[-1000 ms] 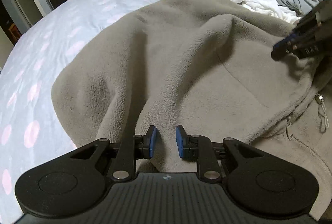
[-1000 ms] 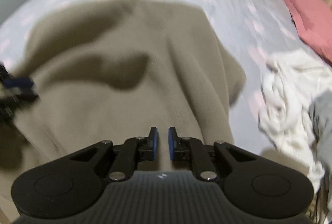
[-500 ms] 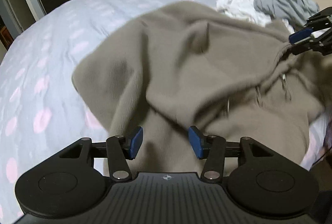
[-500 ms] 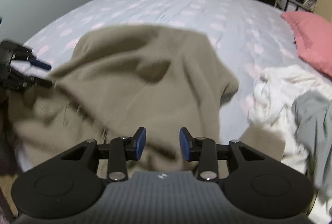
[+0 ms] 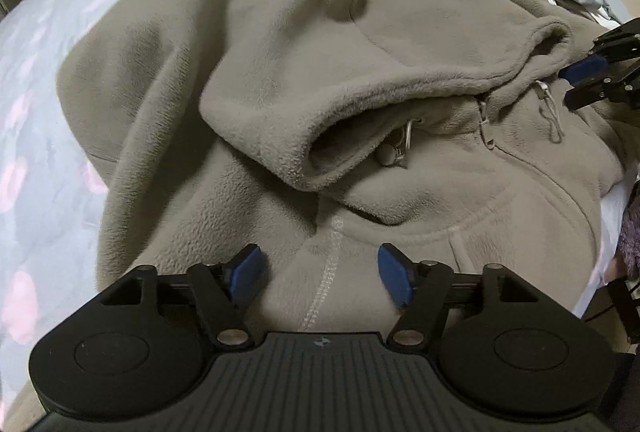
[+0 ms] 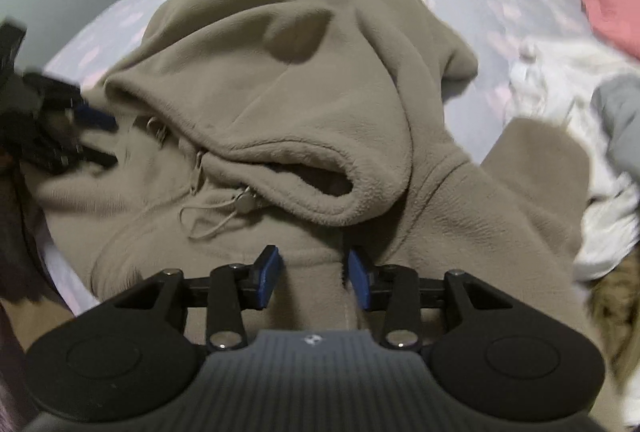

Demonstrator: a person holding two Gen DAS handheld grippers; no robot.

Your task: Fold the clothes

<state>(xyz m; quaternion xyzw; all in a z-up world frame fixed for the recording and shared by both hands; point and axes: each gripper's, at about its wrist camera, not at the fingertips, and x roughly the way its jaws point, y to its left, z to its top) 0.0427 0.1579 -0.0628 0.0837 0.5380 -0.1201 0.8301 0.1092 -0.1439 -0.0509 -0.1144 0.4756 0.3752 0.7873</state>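
Hoodie (image 5: 280,80) spread on the bed (image 5: 36,104), hood flopped forward over the zipper. Long axis runs away from both grippers toward the far hem. Left gripper (image 5: 320,278) and right gripper (image 6: 314,278) both released, fingers apart, each straddling a shoulder seam at the near edge, equally close.
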